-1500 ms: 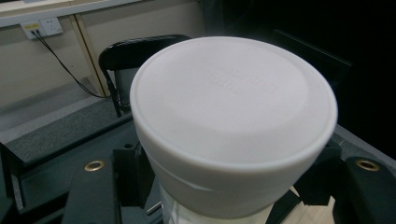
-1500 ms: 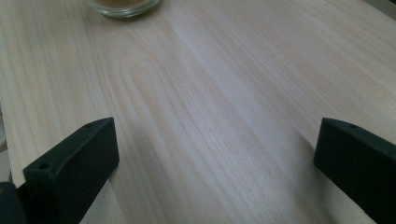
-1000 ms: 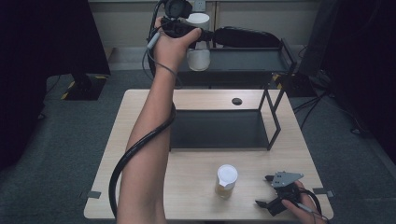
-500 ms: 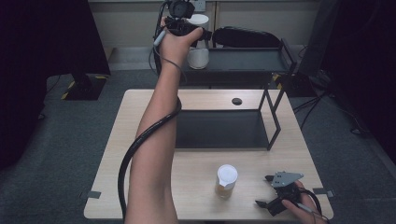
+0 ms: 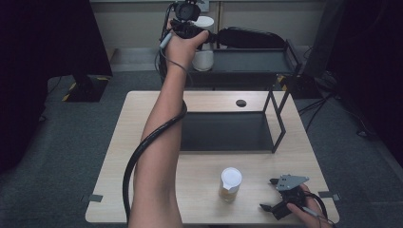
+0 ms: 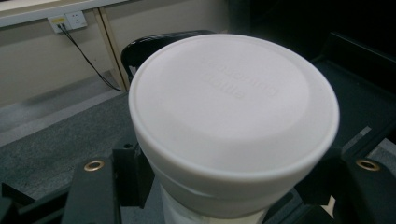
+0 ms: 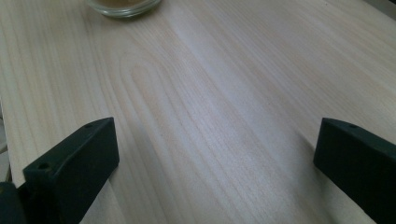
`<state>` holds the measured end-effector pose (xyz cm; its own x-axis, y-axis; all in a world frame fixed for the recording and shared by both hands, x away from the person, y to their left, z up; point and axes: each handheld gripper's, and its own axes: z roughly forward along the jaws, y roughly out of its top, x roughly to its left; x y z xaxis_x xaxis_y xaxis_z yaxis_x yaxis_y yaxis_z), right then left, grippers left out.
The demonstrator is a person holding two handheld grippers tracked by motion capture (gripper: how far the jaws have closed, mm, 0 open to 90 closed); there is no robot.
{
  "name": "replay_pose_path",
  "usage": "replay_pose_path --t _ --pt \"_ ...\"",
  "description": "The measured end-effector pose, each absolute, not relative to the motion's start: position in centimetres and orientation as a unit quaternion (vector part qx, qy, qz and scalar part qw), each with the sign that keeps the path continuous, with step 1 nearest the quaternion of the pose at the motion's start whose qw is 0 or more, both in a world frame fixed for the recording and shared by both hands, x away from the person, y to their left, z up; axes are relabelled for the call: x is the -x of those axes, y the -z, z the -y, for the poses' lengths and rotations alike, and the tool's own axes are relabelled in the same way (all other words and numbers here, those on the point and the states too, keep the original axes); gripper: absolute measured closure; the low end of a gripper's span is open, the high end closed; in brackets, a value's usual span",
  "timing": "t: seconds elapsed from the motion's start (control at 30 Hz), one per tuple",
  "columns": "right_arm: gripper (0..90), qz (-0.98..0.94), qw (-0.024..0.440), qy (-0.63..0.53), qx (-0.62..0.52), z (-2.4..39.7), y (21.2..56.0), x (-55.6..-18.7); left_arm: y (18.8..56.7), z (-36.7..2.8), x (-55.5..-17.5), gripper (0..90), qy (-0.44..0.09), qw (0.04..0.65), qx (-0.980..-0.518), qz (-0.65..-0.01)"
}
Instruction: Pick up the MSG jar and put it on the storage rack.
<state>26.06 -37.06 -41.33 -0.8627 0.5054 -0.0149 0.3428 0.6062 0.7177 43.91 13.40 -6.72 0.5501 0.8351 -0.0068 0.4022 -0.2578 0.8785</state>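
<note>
My left gripper [image 5: 196, 32] is held high beyond the table's far edge, shut on a white-lidded jar [image 5: 204, 57]. In the left gripper view the jar's round white lid [image 6: 233, 102] faces the camera, and the black jaws of the left gripper [image 6: 233, 191] press on its body just below the lid. A second jar [image 5: 231, 183] with a white lid and amber contents stands on the wooden table [image 5: 142, 142] near the front. To its right my right gripper [image 5: 269, 195] rests on the table, open and holding nothing. The right gripper [image 7: 215, 158] has bare wood between its jaws, with the jar's glass base [image 7: 123, 5] ahead.
A black open frame shelf [image 5: 228, 130] stands on the table's middle and far right. A small dark disc [image 5: 241, 102] lies near the far edge. Beyond the table is a dark cart [image 5: 252, 61] with a black bag [image 5: 252, 37] on it. A thick cable [image 5: 142, 147] runs along the left forearm.
The left hand has drifted slightly to the right with the white-lidded jar still in its jaws. The right gripper has stayed where it was.
</note>
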Motion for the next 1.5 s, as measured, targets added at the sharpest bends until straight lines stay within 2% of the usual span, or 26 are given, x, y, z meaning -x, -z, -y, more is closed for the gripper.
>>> replay_pose_path --t 0.37,0.53,0.77,0.83,1.2,1.5 --pt "0.0 -0.889 0.109 -0.374 -0.239 37.1 41.3 -26.0 6.8 -12.8 -43.5 32.1 -0.252 0.446 -0.751 -0.416" --pt "0.0 -0.889 0.109 -0.374 -0.239 37.1 41.3 -26.0 6.8 -12.6 -43.0 13.7 -0.267 0.444 -0.744 -0.422" --pt "0.0 -0.889 0.109 -0.374 -0.239 37.0 41.3 -26.0 7.4 -13.6 -42.3 5.8 -0.254 0.467 -0.733 -0.424" --pt "0.0 -0.889 0.109 -0.374 -0.239 37.0 41.3 -26.0 7.4 -13.9 -42.1 1.2 -0.247 0.473 -0.731 -0.425" --pt "0.0 -0.889 0.109 -0.374 -0.24 37.0 41.3 -26.0 8.5 -15.0 -40.4 1.7 -0.229 0.489 -0.743 -0.396" --pt "0.0 -0.889 0.109 -0.374 -0.24 37.0 41.3 -26.0 10.0 -15.5 -38.7 1.9 -0.22 0.51 -0.734 -0.391"
